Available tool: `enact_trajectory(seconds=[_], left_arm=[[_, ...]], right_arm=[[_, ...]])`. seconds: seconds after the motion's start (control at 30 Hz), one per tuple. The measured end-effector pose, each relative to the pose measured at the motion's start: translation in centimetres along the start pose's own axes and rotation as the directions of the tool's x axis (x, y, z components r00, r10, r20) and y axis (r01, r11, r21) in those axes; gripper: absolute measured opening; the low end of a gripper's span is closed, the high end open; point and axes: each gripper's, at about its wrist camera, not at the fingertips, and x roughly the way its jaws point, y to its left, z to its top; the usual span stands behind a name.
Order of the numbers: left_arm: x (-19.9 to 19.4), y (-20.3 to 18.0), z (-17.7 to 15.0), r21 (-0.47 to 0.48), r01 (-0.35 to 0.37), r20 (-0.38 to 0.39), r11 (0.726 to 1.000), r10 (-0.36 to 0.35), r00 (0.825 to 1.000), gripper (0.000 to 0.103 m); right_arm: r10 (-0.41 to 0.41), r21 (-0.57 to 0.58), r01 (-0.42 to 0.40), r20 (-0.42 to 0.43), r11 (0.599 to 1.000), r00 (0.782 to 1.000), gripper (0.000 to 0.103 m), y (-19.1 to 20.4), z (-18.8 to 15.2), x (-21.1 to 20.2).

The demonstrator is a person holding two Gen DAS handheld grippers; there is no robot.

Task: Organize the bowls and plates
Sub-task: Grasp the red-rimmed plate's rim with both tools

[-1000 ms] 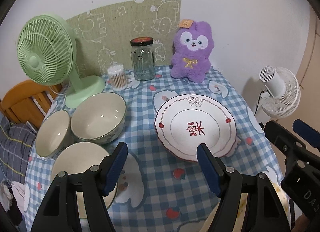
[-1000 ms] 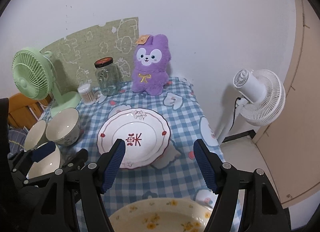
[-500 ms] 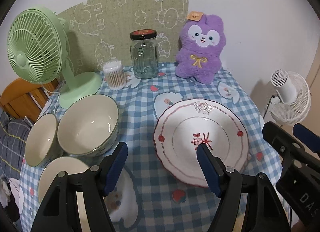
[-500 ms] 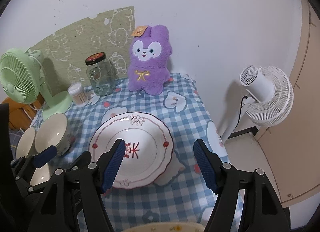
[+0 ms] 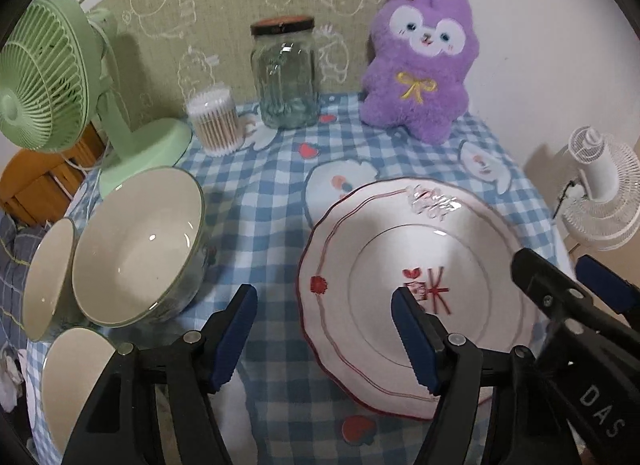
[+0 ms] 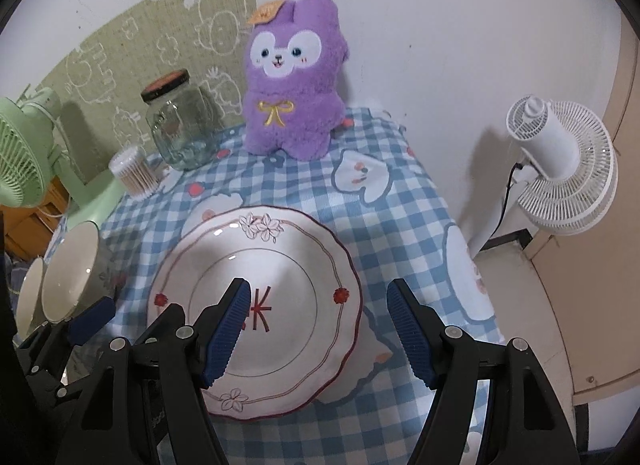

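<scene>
A white plate (image 5: 420, 249) with a red scalloped rim and flower print lies on the blue checked tablecloth (image 5: 264, 201). Left of it stand three cream bowls: a large one (image 5: 136, 245), one behind it (image 5: 44, 277) and one nearer me (image 5: 68, 377). My left gripper (image 5: 320, 301) hovers over the plate's left rim. Its jaws are closing a little, with the rim below the gap and nothing pressed by the pads. My right gripper (image 6: 318, 293) hangs open over the right half of the same plate (image 6: 256, 257), gripping nothing. The large bowl (image 6: 68, 269) is at the left in the right wrist view.
Along the back wall stand a green fan (image 5: 52, 77), a tub of cotton swabs (image 5: 216, 121), a glass jar (image 5: 284, 73) and a purple plush toy (image 5: 420, 65). A white fan (image 6: 560, 169) stands off the table's right edge. A wooden chair (image 5: 36, 181) is at the left.
Both grippers have moved forward and down toward the red-rimmed plate, which now looks larger. The yellow-flowered plate at the bottom of the right wrist view has dropped out of sight.
</scene>
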Motion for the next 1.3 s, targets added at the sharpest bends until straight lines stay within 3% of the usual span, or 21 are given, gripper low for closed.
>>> enact_trajectory(seconds=[0.4,0.57,0.73,0.97,1.3], left_arm=[[2.8,-0.4,-0.4,-0.012,0.040,-0.074,0.999,-0.041,0.996,0.058],[3.7,-0.6,-0.4,-0.009,0.050,-0.093,0.999,-0.051,0.994,0.050],[3.8,-0.7,-0.1,-0.004,0.045,-0.079,0.999,-0.045,0.996,0.050],[4.2,-0.3,0.4,-0.031,0.057,-0.080,0.998,-0.060,0.995,0.049],[4.4,-0.7,0.5,0.002,0.032,-0.054,0.999,-0.032,0.998,0.049]], right_arm=[[-0.027,0.003,0.028,-0.085,1.000,0.996,0.073,-0.3,-0.4,3.2],[-0.038,-0.001,0.038,-0.111,0.999,0.993,0.065,-0.4,-0.4,4.2],[-0.025,0.028,0.030,-0.138,0.999,0.990,0.062,-0.9,-0.3,5.2],[-0.033,0.027,0.038,-0.166,0.999,0.986,0.048,-0.8,-0.2,6.3],[-0.044,0.023,0.048,-0.168,0.999,0.985,0.045,-0.6,-0.3,6.8]])
